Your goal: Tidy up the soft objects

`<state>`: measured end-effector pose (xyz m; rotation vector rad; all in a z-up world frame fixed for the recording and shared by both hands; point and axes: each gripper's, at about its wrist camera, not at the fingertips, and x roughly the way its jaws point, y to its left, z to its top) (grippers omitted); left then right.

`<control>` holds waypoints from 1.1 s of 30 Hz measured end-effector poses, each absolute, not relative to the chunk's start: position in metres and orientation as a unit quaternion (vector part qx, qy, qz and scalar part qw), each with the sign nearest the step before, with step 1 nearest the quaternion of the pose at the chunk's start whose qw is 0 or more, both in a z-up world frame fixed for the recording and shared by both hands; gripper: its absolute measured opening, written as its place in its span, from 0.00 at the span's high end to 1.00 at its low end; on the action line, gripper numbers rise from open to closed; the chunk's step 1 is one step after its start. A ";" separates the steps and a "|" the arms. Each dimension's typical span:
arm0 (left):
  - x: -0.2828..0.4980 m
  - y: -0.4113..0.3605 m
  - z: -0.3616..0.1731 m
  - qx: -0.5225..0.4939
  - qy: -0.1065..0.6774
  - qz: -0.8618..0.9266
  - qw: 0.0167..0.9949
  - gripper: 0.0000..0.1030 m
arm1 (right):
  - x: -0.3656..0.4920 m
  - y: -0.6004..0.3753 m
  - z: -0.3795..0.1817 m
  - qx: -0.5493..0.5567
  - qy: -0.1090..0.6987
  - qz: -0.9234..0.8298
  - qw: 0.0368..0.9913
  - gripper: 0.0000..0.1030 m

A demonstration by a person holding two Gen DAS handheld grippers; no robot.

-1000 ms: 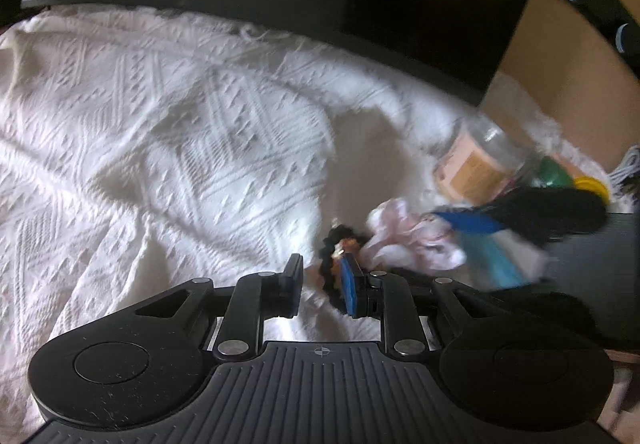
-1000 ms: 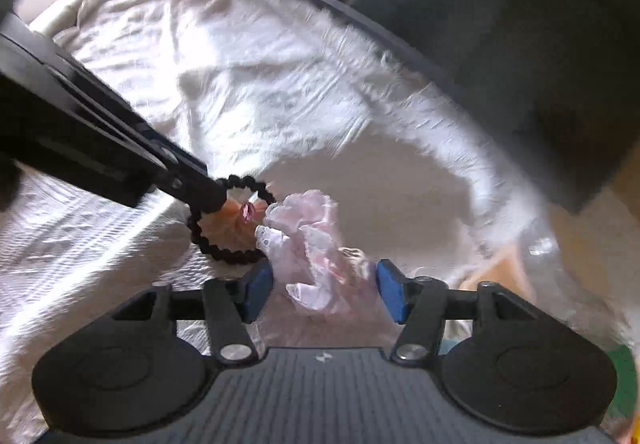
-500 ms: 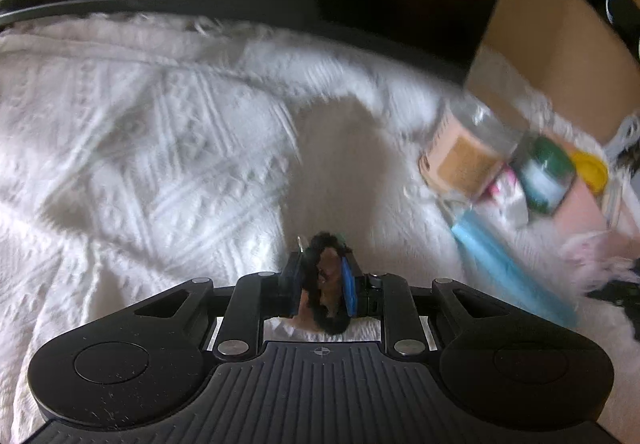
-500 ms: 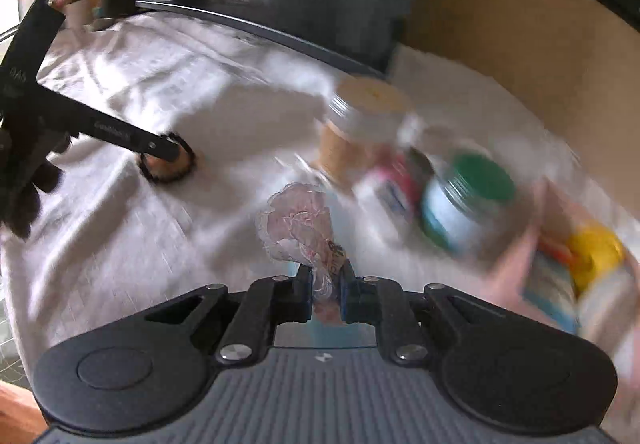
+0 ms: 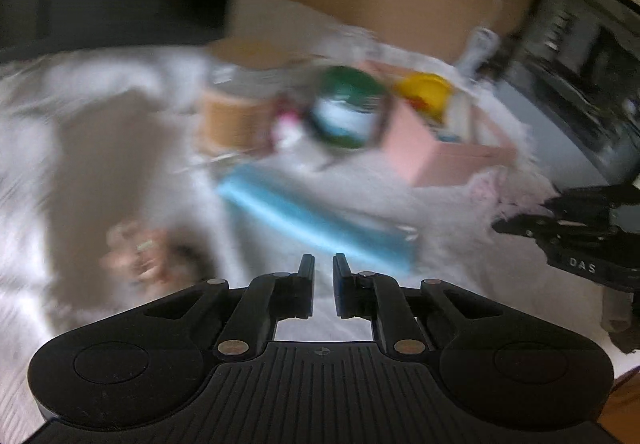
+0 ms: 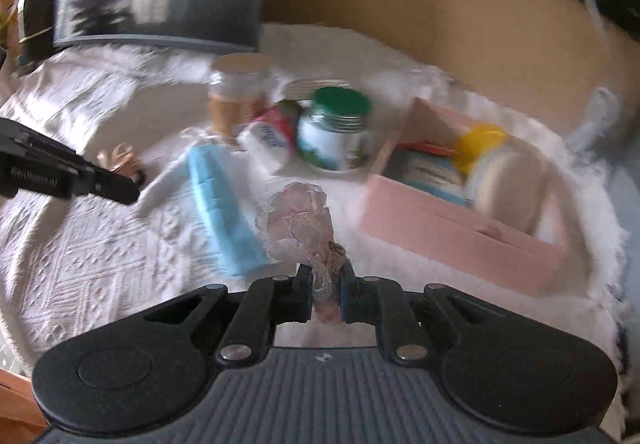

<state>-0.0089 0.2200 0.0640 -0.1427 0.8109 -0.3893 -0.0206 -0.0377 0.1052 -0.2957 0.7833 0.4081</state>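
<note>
Right claw [image 6: 325, 284] clenched on frilly pink sheer scrunchie [image 6: 298, 222], pink cardboard box [image 6: 460, 240] just ahead-right, likely destination; left claw [image 5: 323, 276] closed, empty.

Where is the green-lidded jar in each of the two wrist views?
Left wrist view: green-lidded jar, blurred, upper centre, just left of the pink box.
Right wrist view: the jar, centre, above the pink scrunchie.
Shared landmark: the pink box, right of the jar in both.
</note>
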 end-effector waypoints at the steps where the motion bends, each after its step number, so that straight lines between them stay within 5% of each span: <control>1: -0.007 0.214 0.065 -0.066 0.392 -0.199 0.896 0.88 | -0.021 -0.044 0.106 -0.137 0.380 0.187 0.895 0.88; 7: -0.008 0.203 0.050 -0.044 0.401 -0.170 0.899 0.86 | -0.028 -0.072 0.089 -0.118 0.405 0.147 0.895 0.88; 16: 0.044 0.197 0.051 -0.170 0.425 -0.124 0.881 0.80 | -0.015 -0.074 0.061 -0.099 0.434 0.131 0.886 0.87; 23: 0.084 0.111 0.047 0.002 0.424 -0.199 0.884 0.80 | -0.005 -0.076 0.055 -0.110 0.423 0.121 0.891 0.85; 33: 0.056 0.117 0.029 0.053 0.446 -0.211 0.868 0.80 | 0.005 -0.082 0.050 -0.112 0.412 0.107 0.898 0.76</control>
